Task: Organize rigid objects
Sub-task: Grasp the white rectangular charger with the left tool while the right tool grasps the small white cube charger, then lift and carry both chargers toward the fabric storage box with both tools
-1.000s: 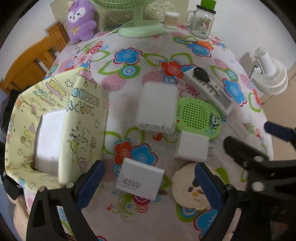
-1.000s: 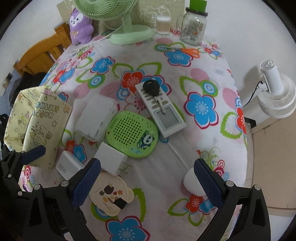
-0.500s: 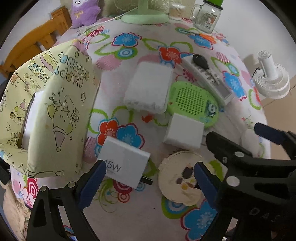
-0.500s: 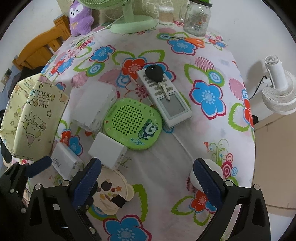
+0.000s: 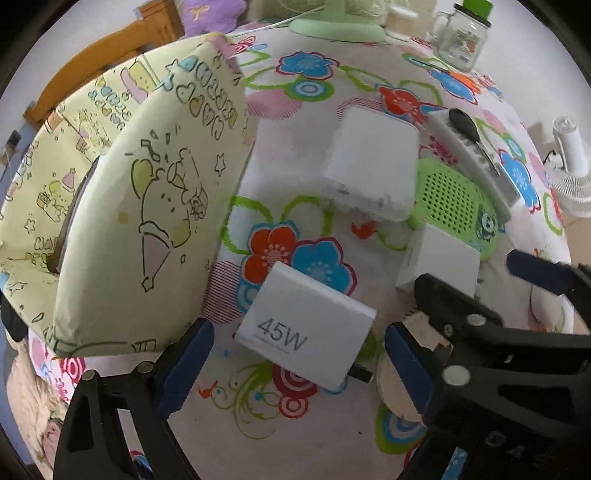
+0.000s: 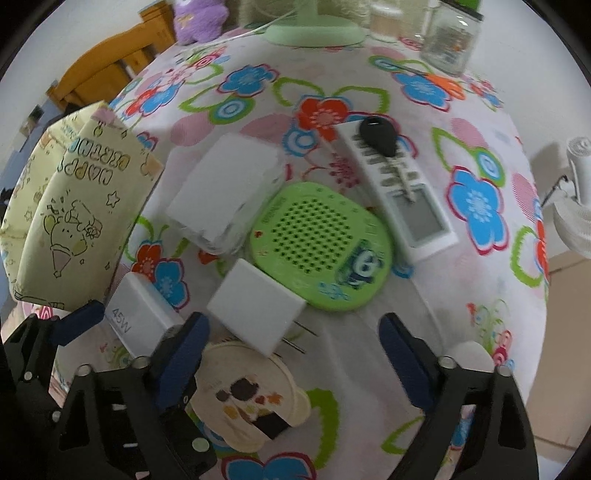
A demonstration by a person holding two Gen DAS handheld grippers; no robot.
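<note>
A white charger marked 45W [image 5: 306, 326] lies on the flowered tablecloth between the open jaws of my left gripper [image 5: 299, 354], untouched; it also shows in the right wrist view [image 6: 138, 319]. A second white plug block [image 6: 256, 310] lies just ahead of my open right gripper [image 6: 293, 347]. A larger white box [image 6: 225, 192], a green perforated device [image 6: 321, 243], a white remote [image 6: 402, 195] with a black key [image 6: 378, 134] on it, and a round cream item [image 6: 247, 395] lie around. A yellow-green paper bag [image 5: 147, 206] stands at the left.
A green fan base [image 6: 314, 31], a glass jar [image 6: 450, 40], a purple plush toy [image 6: 199, 18] and a wooden chair [image 6: 99, 81] stand at the table's far side. A white floor fan [image 6: 576, 206] stands off the right edge.
Both grippers have moved forward and lower toward the table. The 45W charger now sits between the left jaws; the right gripper has closed in on the second plug block.
</note>
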